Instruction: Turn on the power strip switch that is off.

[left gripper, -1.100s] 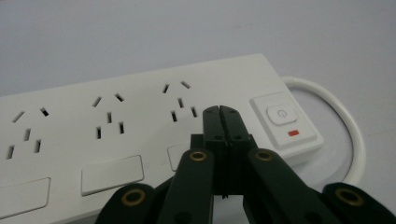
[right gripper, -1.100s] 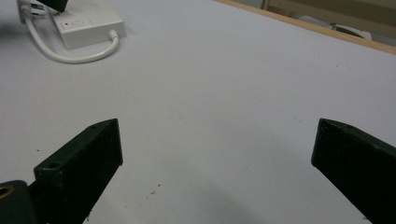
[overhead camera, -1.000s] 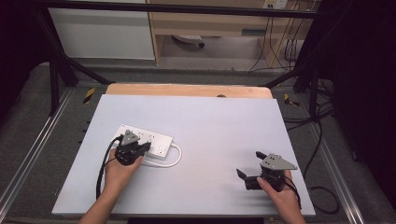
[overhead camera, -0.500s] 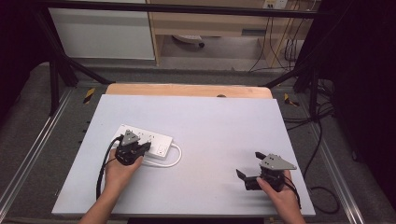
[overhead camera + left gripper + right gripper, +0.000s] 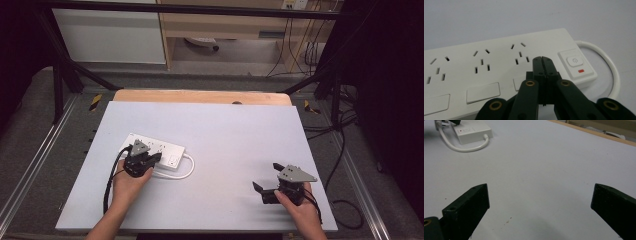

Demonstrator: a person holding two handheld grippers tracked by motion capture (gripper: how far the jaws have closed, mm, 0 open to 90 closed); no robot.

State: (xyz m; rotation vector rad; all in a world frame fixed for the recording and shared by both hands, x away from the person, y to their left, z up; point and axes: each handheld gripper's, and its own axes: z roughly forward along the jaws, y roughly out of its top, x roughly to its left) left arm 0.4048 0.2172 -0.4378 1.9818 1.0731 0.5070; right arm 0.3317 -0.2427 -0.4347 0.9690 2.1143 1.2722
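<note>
White tabletop point(image 5: 220, 135), power strip point(image 5: 160, 148) near left edge; left tool point(image 5: 541, 61) together, right tool point(image 5: 540, 200) apart.

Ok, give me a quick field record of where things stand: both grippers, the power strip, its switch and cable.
left gripper: fingers shut together, nothing between them, tips over the power strip beside the switch
right gripper: fingers open, empty, low over bare table, apart from the strip
power strip: white, flat on the table's left half, sockets empty
switch: at the cable end, red mark below it
cable: white, loops from the strip's end
table: white top
</note>
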